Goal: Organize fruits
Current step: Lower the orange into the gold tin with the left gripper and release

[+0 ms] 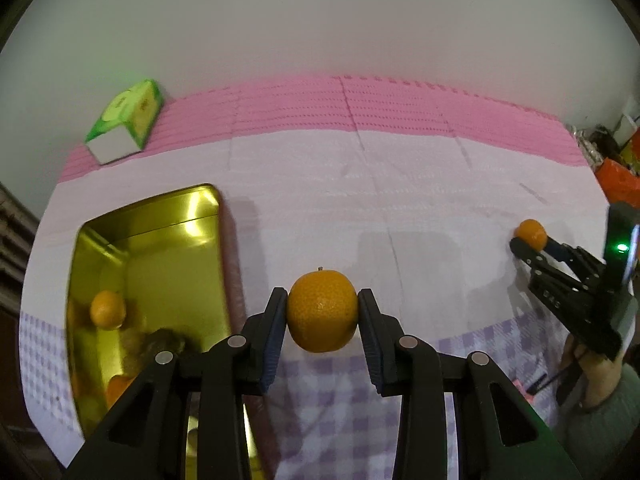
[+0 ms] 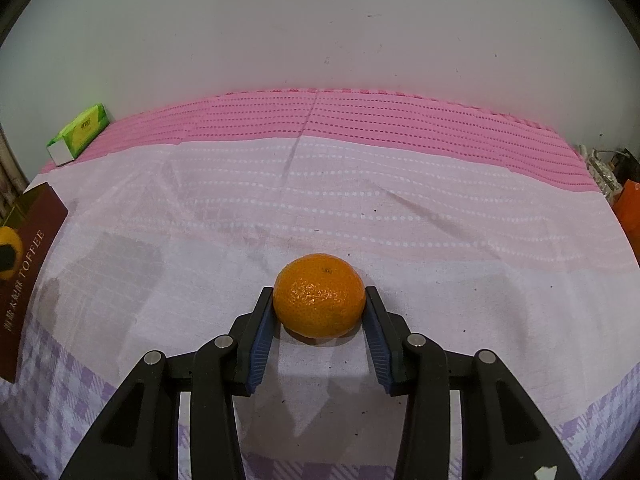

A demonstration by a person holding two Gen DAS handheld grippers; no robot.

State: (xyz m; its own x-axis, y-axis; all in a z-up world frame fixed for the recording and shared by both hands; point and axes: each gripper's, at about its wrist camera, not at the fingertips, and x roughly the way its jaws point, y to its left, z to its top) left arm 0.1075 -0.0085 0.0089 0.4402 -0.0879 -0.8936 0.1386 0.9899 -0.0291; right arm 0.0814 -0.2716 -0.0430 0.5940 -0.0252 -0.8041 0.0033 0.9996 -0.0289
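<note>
My left gripper [image 1: 322, 312] is shut on an orange mandarin [image 1: 322, 310] and holds it clear above the cloth, just right of a gold tin [image 1: 176, 240]. Inside the tin lie another mandarin [image 1: 107, 309] and a brownish fruit [image 1: 162, 344]. In the right wrist view my right gripper [image 2: 319, 309] is shut on a second mandarin [image 2: 319, 295] that rests on the cloth. The left wrist view shows that same right gripper [image 1: 524, 246] at the far right, gripping its mandarin [image 1: 531, 233].
A green and white carton [image 1: 126, 122] lies at the back left on the pink strip of the cloth [image 1: 400, 112]. The tin's dark red lid marked TOFFEE [image 2: 28, 264] lies at the left. A hand [image 1: 592, 372] holds the right gripper. Clutter [image 1: 616, 168] sits beyond the right edge.
</note>
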